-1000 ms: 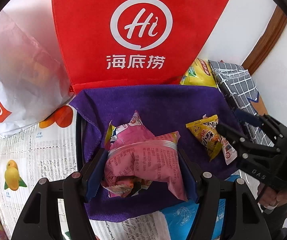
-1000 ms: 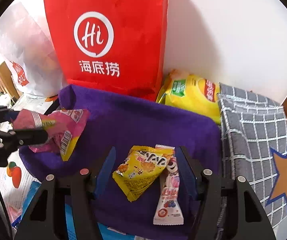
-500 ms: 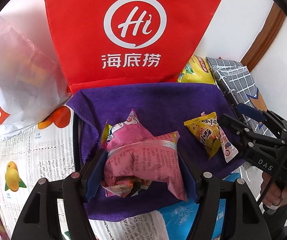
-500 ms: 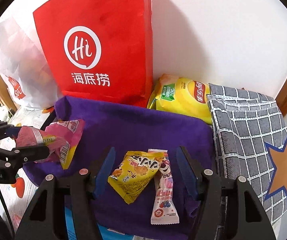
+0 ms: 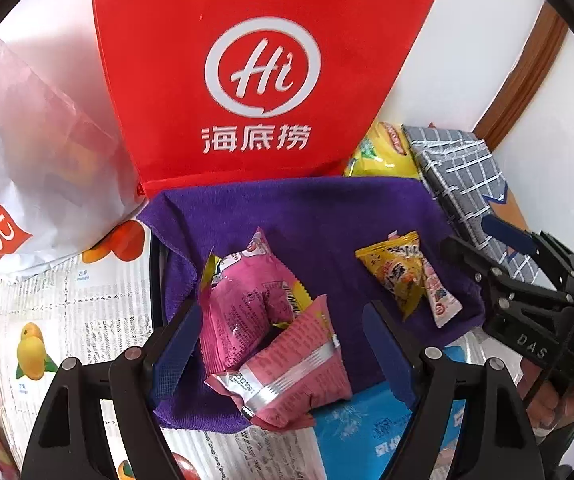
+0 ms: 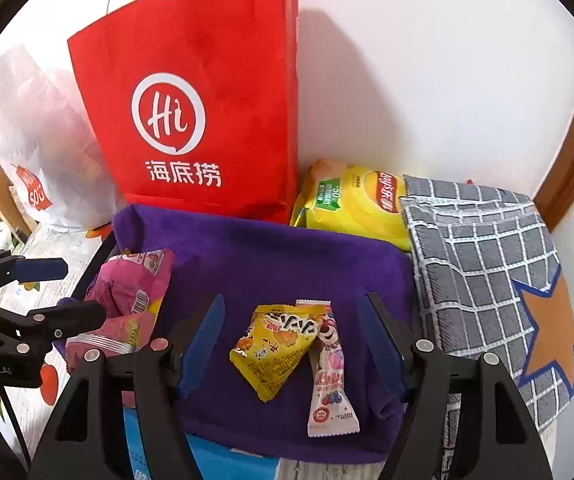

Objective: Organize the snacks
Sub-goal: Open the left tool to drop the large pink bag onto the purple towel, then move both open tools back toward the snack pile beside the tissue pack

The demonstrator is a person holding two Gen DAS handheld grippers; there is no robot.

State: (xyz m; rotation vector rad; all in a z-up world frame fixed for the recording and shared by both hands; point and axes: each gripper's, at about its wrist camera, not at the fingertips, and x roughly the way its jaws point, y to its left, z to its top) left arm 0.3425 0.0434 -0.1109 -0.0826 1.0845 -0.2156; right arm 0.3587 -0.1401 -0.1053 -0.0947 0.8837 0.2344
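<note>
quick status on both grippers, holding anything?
Left gripper: jaws opening; pink snack packets lie between them on the purple cloth, not gripped.
Right gripper: jaws opening; yellow snack packet lies between them, not gripped.

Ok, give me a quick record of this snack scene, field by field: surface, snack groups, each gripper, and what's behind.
surface: purple cloth
left group: two pink packets, overlapping, between the open fingers of the left gripper, jaws opening, pads clear of them
right group: yellow packet overlapping white candy packet, between the right gripper, jaws opening, not touching
behind: red bag, yellow chips bag
right edge: grey checked cloth
</note>
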